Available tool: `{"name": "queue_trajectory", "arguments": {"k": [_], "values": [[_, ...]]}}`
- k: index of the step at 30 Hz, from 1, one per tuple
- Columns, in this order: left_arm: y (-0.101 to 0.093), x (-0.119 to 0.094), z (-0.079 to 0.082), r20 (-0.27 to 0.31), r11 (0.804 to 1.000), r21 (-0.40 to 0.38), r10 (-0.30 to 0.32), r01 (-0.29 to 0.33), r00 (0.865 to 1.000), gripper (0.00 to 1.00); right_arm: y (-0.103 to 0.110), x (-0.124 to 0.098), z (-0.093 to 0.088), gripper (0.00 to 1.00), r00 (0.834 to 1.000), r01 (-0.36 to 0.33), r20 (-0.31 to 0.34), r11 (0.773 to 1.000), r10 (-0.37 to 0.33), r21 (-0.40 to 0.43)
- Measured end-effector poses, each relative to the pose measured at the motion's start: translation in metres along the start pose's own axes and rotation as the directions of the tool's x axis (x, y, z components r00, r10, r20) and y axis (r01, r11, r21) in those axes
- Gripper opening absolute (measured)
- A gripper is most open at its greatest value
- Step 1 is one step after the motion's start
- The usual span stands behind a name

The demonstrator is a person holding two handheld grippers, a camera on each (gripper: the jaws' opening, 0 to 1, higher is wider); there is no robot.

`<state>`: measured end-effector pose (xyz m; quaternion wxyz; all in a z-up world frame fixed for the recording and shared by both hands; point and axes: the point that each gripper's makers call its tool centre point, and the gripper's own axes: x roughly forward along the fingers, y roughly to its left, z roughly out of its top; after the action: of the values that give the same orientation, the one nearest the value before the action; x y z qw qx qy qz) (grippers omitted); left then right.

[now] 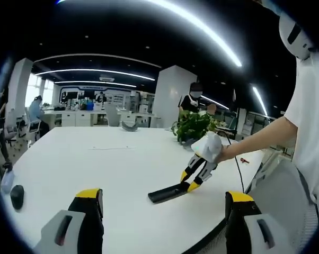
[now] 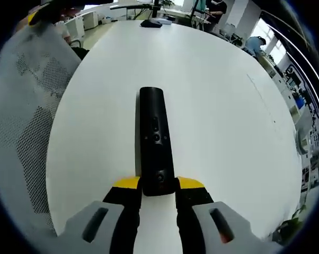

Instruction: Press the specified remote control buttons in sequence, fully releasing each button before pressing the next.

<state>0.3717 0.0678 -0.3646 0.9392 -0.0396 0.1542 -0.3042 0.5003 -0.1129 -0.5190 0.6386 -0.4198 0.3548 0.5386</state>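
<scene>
Clearly, the right gripper (image 2: 158,186) was clamped on the near end of the remote control (image 2: 153,138), its two yellow-tipped jaws pressing the black body from either side. In the right gripper view the remote ran straight ahead from the jaws, lying flat on the white table (image 2: 212,95), with a few small round buttons showing along its top face. To the left of the jaws a mesh chair back (image 2: 21,116) stood beside the table edge, and far ahead, at the table's far end, a dark object (image 2: 150,23) lay, too small to identify.

In the left gripper view the left gripper (image 1: 165,203) hung above the table (image 1: 96,164) with its jaws spread wide and nothing between them. Ahead and a little to the right of those jaws, the right gripper (image 1: 186,185) held the remote control (image 1: 168,192), which rested on the tabletop; a gloved hand (image 1: 211,146) gripped that tool from above. Farther ahead a potted plant (image 1: 192,127) stood on the table, and a person (image 1: 194,98) stood behind it. Off to the left, near the table edge, a small dark object (image 1: 17,196) lay.
</scene>
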Motion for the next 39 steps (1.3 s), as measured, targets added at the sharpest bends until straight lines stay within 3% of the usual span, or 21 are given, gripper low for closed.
{"name": "queue_trajectory", "arguments": {"k": [4, 9, 18, 30, 36, 39], "values": [[0.001, 0.0, -0.001, -0.003, 1.0, -0.002, 0.0, 0.0, 1.0, 1.0, -0.018, 0.001, -0.001, 0.24, 1.0, 0.014, -0.012, 1.0, -0.015, -0.016], [0.0, 0.001, -0.004, -0.018, 1.0, 0.001, -0.003, 0.003, 1.0, 1.0, -0.056, 0.001, -0.003, 0.24, 0.999, 0.05, -0.017, 0.999, -0.05, 0.001], [-0.001, 0.001, -0.006, -0.033, 1.0, -0.002, -0.001, 0.001, 0.999, 1.0, -0.094, 0.008, -0.004, 0.24, 0.997, 0.079, -0.022, 0.997, -0.079, 0.002], [0.002, 0.0, -0.007, -0.04, 1.0, -0.005, 0.006, -0.006, 0.999, 1.0, -0.099, 0.014, -0.004, 0.21, 0.995, 0.081, -0.06, 0.996, -0.084, -0.047], [0.002, -0.001, -0.007, -0.038, 1.0, -0.004, 0.008, -0.008, 0.999, 1.0, -0.097, 0.002, -0.001, 0.26, 0.995, 0.094, -0.02, 0.995, -0.093, 0.031], [0.002, -0.001, -0.006, -0.028, 1.0, -0.006, 0.007, -0.007, 1.0, 1.0, -0.096, -0.011, 0.003, 0.32, 0.99, 0.137, 0.027, 0.986, -0.139, 0.091]]}}
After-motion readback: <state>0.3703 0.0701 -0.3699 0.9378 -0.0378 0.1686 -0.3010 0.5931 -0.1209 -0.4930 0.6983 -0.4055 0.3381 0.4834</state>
